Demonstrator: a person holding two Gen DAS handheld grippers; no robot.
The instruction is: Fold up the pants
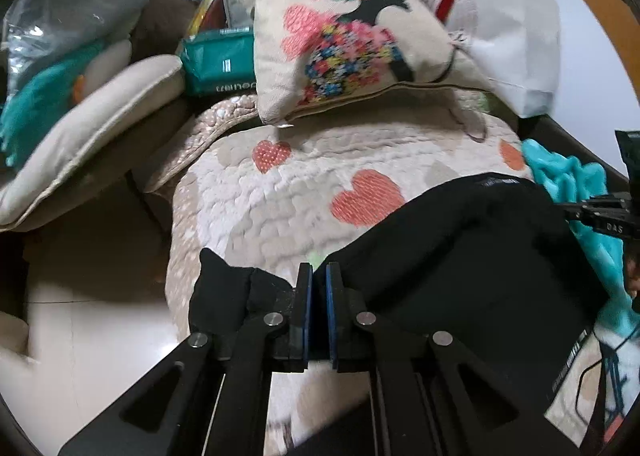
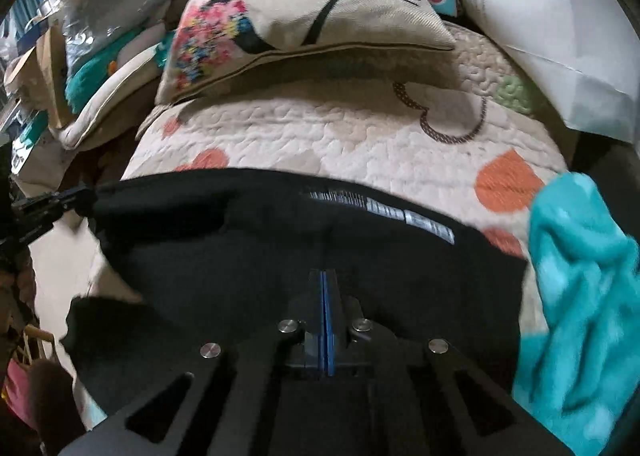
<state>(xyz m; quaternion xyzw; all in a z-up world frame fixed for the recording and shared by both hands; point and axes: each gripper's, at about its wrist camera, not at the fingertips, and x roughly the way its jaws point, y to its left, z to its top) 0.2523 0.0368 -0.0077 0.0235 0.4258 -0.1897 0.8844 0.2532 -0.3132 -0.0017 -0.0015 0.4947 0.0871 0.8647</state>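
Your left gripper point(image 1: 319, 276) pinches an edge of the black pants point(image 1: 472, 256), fingers nearly together. Your right gripper point(image 2: 325, 284) has fingers pressed together over the same fabric, though a pinch is unclear. Ahead of both fingertips lies the heart-patterned quilt point(image 2: 340, 131).

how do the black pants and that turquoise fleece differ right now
The black pants are dark, smooth and spread flat across the quilt; the turquoise fleece is bright, fuzzy and crumpled in a heap at the quilt's right edge. Both lie on the quilt.
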